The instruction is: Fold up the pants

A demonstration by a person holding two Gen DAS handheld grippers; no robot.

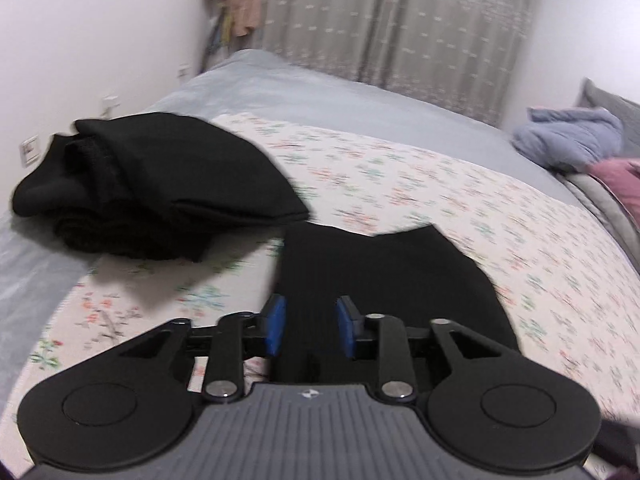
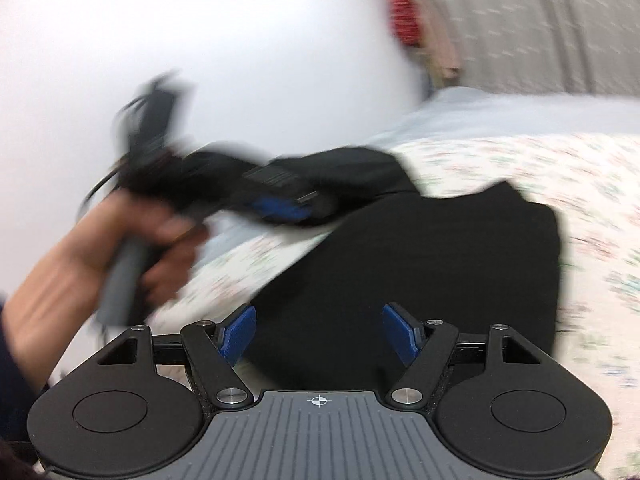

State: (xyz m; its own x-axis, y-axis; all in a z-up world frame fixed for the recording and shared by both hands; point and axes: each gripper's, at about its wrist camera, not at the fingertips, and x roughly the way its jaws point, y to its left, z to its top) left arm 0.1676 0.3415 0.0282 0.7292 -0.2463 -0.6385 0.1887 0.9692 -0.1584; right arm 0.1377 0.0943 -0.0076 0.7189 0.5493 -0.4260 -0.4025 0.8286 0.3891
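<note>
Black pants (image 1: 392,276) lie folded flat on the floral bedspread (image 1: 460,200), right in front of my left gripper (image 1: 310,326), whose blue pads (image 1: 275,326) stand apart over the cloth, open and holding nothing. In the right wrist view the same pants (image 2: 420,280) lie ahead of my right gripper (image 2: 320,334), wide open and empty just above them. The left gripper (image 2: 276,206) shows there too, blurred, held in a hand at the left.
A second pile of black clothes (image 1: 152,184) sits at the bed's left side. Blue and pink garments (image 1: 572,140) lie at the far right near a pillow. Curtains (image 1: 400,20) and a white wall stand behind the bed.
</note>
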